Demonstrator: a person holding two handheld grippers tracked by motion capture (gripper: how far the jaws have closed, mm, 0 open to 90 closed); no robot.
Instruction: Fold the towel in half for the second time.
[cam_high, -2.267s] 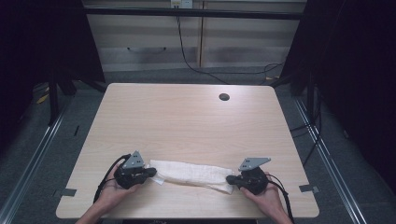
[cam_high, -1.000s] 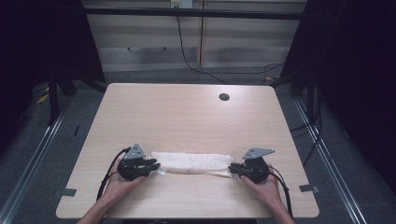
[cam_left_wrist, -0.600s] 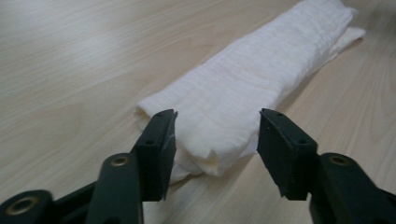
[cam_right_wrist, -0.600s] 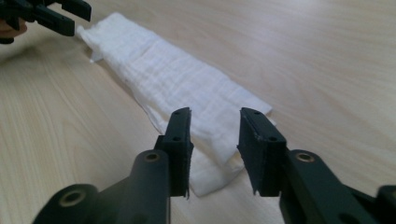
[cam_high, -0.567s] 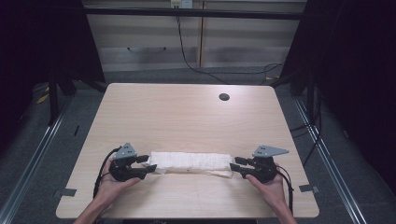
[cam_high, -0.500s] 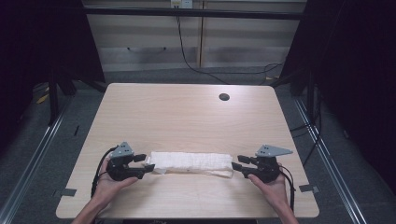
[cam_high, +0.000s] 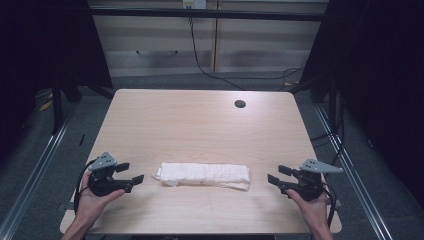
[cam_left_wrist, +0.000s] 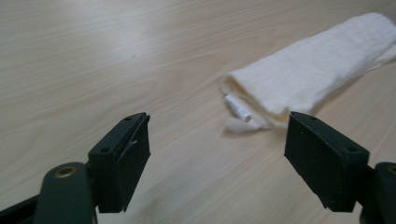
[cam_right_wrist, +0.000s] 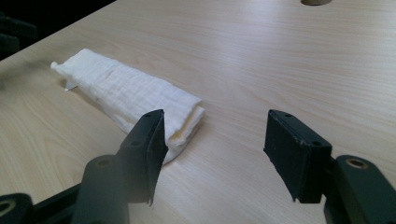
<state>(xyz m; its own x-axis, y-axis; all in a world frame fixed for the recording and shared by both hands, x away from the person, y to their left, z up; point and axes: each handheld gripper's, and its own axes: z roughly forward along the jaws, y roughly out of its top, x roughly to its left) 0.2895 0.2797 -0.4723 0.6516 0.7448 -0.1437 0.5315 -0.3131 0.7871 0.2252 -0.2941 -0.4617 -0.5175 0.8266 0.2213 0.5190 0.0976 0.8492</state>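
A white cloth (cam_high: 202, 174), folded into a long narrow strip, lies flat on the wooden table (cam_high: 200, 120) near its front edge. My left gripper (cam_high: 131, 173) is open and sits a short way off the cloth's left end (cam_left_wrist: 252, 105), where a small label sticks out. On the other side my right gripper (cam_high: 278, 175) is open too, a little clear of the cloth's right end (cam_right_wrist: 187, 116). Nothing is between either pair of jaws.
A round cable hole (cam_high: 240, 104) is in the table's far right part. Cabinets and hanging cables stand behind the table, and metal rails run along the floor on both sides.
Both grippers held the cloth's ends earlier, then opened and drew back outward, left to the left and right to the right. The cloth stays flat on the table.
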